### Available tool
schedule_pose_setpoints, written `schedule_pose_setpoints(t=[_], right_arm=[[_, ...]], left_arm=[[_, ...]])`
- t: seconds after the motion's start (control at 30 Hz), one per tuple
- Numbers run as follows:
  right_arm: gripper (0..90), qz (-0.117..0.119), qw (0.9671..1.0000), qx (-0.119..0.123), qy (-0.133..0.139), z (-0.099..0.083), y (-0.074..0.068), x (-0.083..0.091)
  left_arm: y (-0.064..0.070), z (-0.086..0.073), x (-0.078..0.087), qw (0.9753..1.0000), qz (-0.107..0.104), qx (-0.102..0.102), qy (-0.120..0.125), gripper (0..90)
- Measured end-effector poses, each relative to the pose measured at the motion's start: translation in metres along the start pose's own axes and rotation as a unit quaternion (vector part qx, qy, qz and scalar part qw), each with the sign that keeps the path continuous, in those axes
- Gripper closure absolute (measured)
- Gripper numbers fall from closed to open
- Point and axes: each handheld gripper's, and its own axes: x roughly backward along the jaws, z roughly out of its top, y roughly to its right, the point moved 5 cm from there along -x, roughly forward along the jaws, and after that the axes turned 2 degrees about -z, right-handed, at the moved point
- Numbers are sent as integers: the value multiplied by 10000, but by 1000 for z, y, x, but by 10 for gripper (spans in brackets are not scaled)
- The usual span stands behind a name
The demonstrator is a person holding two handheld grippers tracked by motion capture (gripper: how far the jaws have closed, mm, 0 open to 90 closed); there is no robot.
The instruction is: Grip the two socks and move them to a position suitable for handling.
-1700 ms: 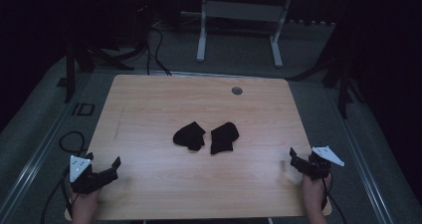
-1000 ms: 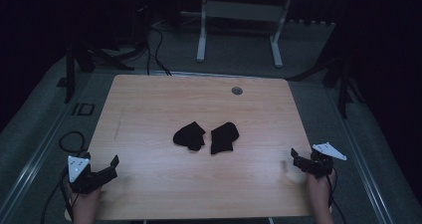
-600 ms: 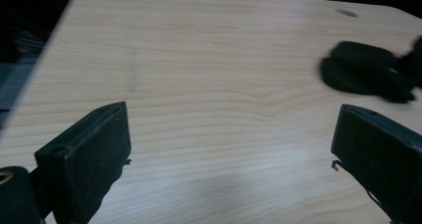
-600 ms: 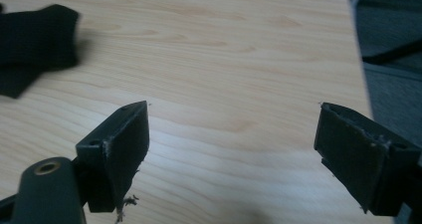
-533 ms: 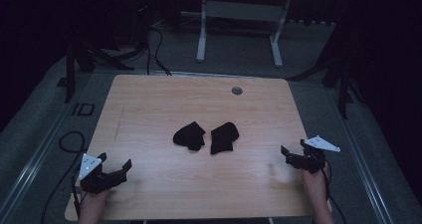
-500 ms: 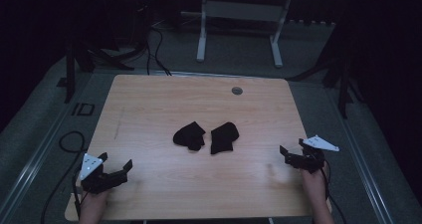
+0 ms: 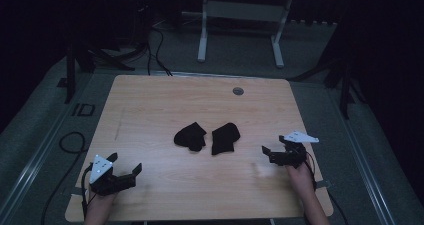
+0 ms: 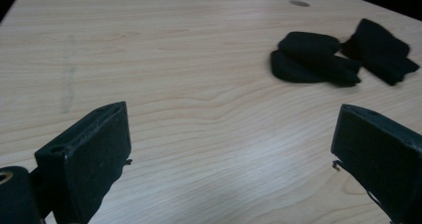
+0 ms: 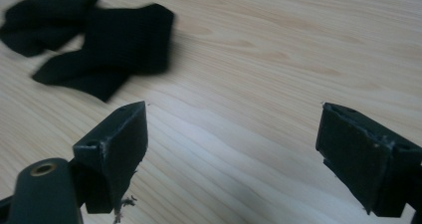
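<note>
- Both the left gripper (image 7: 131,173) and right gripper (image 7: 269,154) are spread wide, grasping nothing
- Best approach low, one per black sock (image 7: 190,136), pinching a loose edge

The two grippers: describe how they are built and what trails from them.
Both the left gripper and the right gripper are black, each with two blocky, flat-faced jaws. Each carries a pale grey three-cornered plate on top; the left one bears small dark dots. A dark cable trails from each, the left one looping over the floor beside the table. The forearms entering from below are bare, with no sleeves in sight.
</note>
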Motion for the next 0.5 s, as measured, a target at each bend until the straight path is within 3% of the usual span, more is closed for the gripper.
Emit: schedule_pose_setpoints(t=[0.07, 0.17, 0.27, 0.5], right_arm=[[128, 231, 9997, 15, 13, 5, -9, -8], [127, 206, 9995, 230, -72, 13, -22, -22], [125, 585, 9977, 320, -67, 22, -36, -35], [128, 774, 9943, 714, -189, 43, -67, -67]], left_arm=[[2, 0, -1, 10000, -37, 4, -22, 26], [4, -1, -2, 9999, -94, 39, -50, 26], [6, 0, -2, 9999, -114, 11, -57, 26], [9, -1, -4, 9998, -111, -84, -109, 26]])
